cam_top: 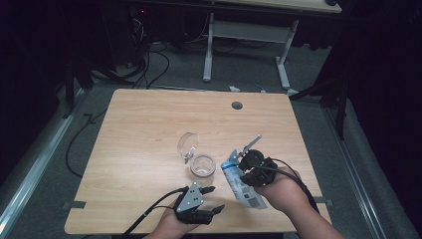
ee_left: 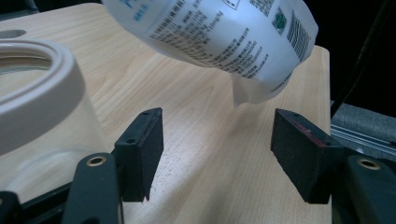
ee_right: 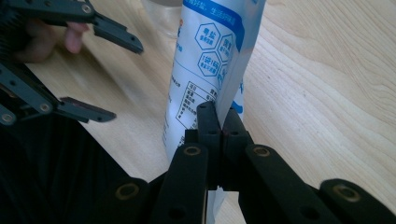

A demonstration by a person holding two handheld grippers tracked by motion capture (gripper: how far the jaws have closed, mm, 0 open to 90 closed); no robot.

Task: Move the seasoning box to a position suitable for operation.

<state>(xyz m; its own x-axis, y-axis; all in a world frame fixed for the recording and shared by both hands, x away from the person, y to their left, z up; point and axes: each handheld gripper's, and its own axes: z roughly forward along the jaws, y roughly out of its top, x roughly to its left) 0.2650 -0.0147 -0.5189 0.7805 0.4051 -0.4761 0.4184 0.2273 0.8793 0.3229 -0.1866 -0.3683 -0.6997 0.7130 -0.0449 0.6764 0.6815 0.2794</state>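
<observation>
Two tongs are in play. My right tongs are clenched on the edge of a white-and-blue printed pouch, which hangs above the table near its front right corner, its torn top corner aimed at the glass jar. My left tongs are released, jaws spread with nothing between them, low by the front edge just short of the jar.

I judge the step in hand to be pouring the pouch's contents into the jar. To do it well, I would bring the pouch's opening directly over the jar mouth before tipping further, since it looks beside the rim rather than above it. The left tongs could close on the jar wall to steady it; glass on smooth wood will slide easily. Tilt slowly, as the soft pouch may buckle and spill.

The pouch is thin glossy film, creased and limp, covered in small print and hexagon marks. The jar is clear, round and squat, with a thick pale rim seen in the left gripper view. A clear round lid leans just behind it. The table is pale wood-grain laminate with a grommet hole near the far edge.
</observation>
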